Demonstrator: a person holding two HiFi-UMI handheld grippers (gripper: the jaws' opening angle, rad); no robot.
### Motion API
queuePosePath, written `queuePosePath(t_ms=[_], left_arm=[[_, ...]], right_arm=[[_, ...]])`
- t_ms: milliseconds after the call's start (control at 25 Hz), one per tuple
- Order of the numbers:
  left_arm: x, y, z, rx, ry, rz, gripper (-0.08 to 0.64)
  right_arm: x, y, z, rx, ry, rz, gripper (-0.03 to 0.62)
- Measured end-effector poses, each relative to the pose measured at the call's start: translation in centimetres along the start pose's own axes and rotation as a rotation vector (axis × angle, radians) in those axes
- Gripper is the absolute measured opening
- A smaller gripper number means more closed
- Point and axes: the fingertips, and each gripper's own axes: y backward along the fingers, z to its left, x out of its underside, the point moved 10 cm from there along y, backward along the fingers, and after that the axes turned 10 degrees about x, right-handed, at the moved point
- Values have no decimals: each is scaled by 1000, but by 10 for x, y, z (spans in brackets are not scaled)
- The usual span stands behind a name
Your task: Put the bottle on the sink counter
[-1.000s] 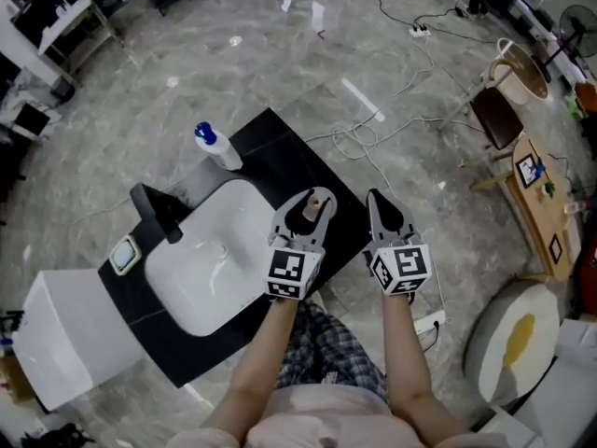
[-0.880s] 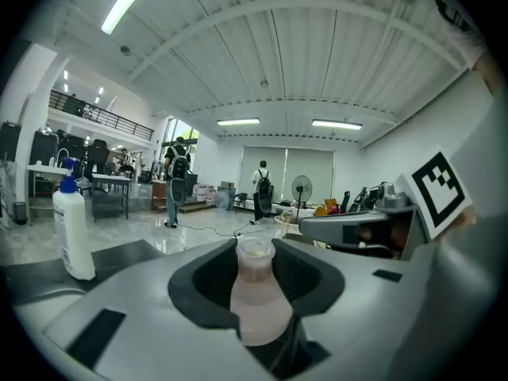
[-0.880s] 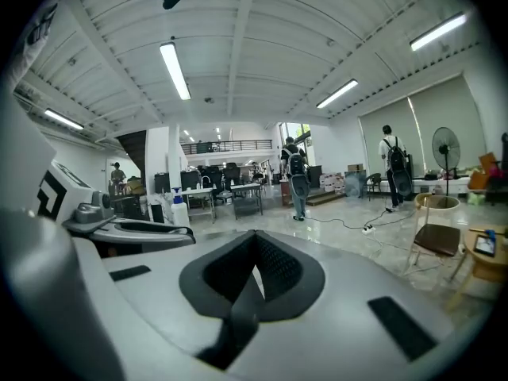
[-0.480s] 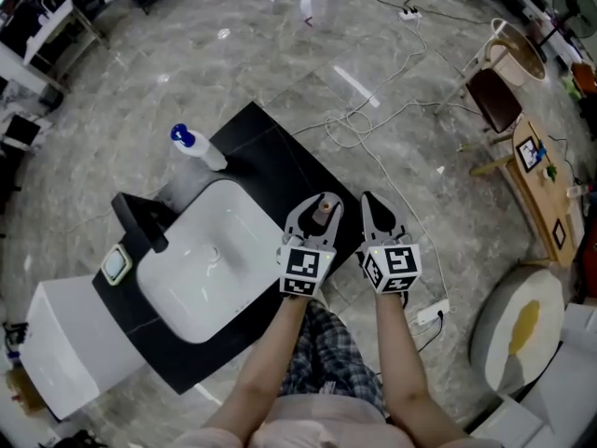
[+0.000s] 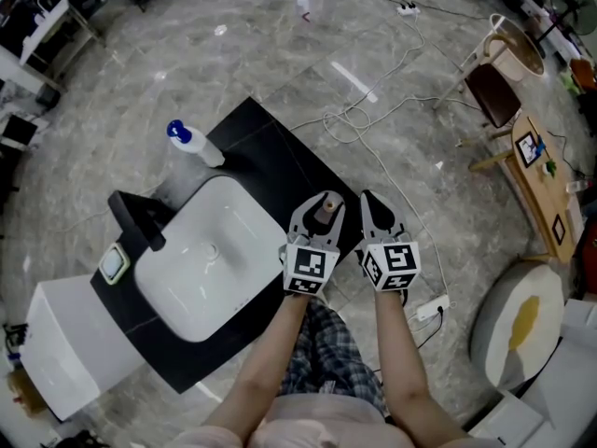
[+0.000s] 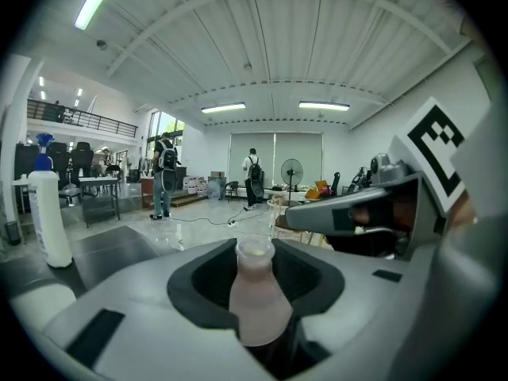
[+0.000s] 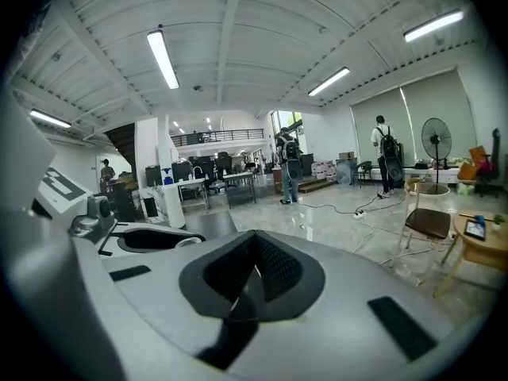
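A small bottle (image 5: 323,207) with a pale pinkish fill stands upright between my left gripper's (image 5: 320,203) jaws, which are shut on its body (image 6: 254,296). It is over the front right corner of the black sink counter (image 5: 280,152); I cannot tell whether its base touches the top. My right gripper (image 5: 371,200) is just to the right, beside the counter's edge, with its jaws shut (image 7: 254,272) and nothing between them. It also shows in the left gripper view as the right gripper (image 6: 373,213).
A white basin (image 5: 201,259) with a black faucet (image 5: 135,222) fills the counter's middle. A blue-topped spray bottle (image 5: 191,145) stands at the far corner. Cables (image 5: 373,129) and a power strip (image 5: 429,311) lie on the floor to the right, near a chair (image 5: 494,91).
The head view has shifted, so the counter sits a little further left. Both grippers have edged slightly right along the counter's corner; the left one still holds the bottle.
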Motion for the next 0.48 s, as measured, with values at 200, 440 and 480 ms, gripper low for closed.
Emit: queuePosePath(t_ms=[200, 440, 480], left_arm=[[1, 0, -2, 2, -12, 3, 150], [2, 0, -1, 20, 4, -16, 149], [2, 0, -1, 29, 13, -30, 152]], right_arm=[[2, 4, -1, 5, -7, -1, 15], [3, 5, -3, 5, -8, 4, 15], [3, 5, -3, 4, -8, 5, 15]])
